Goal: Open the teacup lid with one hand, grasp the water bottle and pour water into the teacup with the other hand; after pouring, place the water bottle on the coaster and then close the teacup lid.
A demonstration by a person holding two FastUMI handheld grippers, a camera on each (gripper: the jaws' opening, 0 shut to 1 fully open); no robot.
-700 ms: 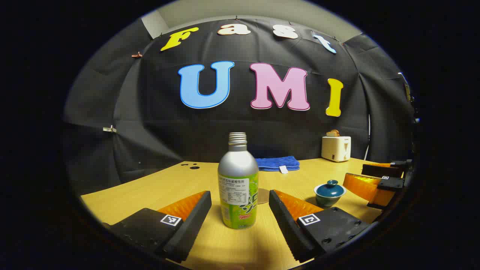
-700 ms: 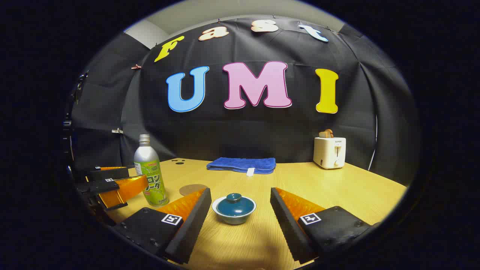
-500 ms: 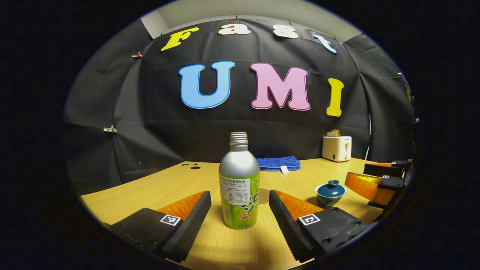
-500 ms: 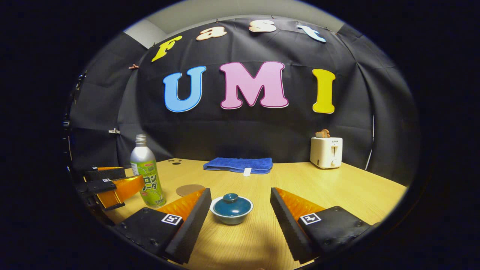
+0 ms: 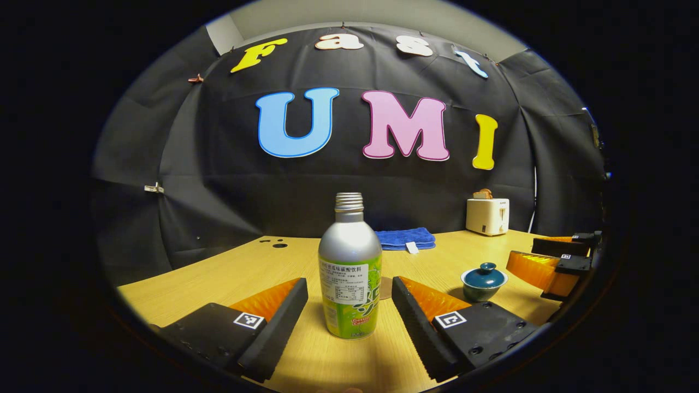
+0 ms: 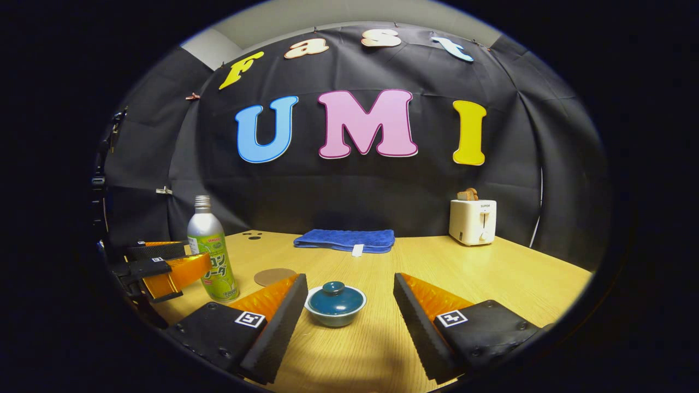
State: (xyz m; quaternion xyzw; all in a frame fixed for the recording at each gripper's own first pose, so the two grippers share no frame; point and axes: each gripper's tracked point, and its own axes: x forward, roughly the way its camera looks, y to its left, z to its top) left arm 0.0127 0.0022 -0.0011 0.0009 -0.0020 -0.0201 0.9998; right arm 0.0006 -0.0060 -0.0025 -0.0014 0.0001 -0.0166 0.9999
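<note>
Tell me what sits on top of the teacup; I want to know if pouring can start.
A lid with a round knob sits on the teacup, closing it. The inside is covered, so any contents cannot be seen.

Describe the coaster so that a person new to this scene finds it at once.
On the wooden table, look just right of the upright water bottle. The coaster lies flat there, behind the lidded teacup: a thin brown disc, the only flat round thing.
</note>
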